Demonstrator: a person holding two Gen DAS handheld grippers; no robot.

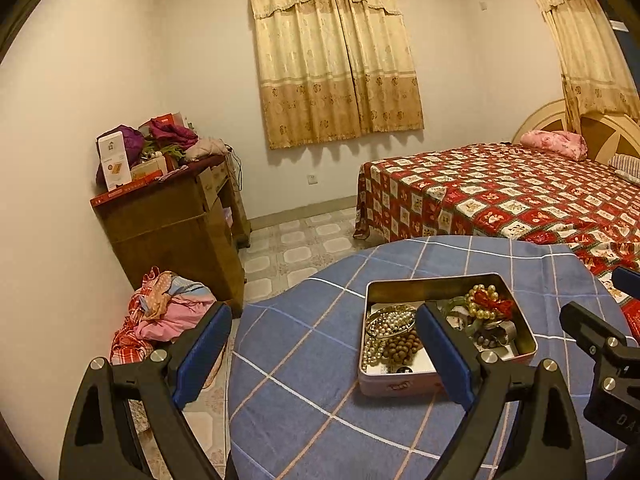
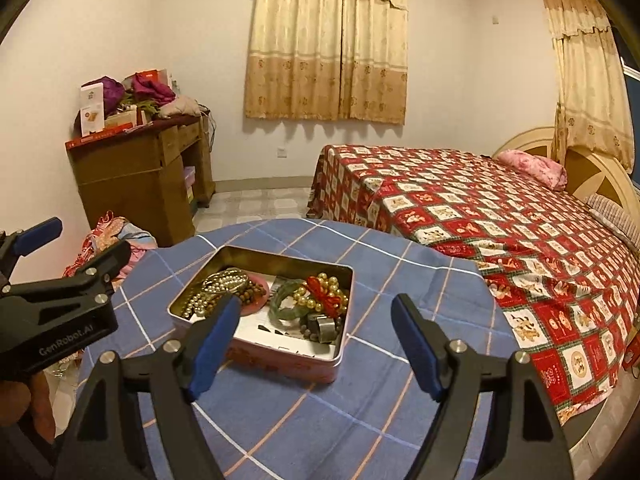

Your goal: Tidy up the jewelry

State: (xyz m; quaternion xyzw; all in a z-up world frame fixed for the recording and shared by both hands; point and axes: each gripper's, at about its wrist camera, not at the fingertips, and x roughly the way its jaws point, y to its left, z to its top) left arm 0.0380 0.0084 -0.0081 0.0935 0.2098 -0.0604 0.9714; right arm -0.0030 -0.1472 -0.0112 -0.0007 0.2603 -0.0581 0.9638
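An open metal tin sits on a round table with a blue checked cloth. In it lie pearl strands, brown wooden beads, a green bangle and gold beads with a red tie. My left gripper is open and empty, above the table's near left, its right finger in front of the tin. My right gripper is open and empty, just short of the tin.
A bed with a red patterned cover stands right of the table. A wooden desk piled with clothes and boxes stands at the left wall. A heap of clothes lies on the tiled floor.
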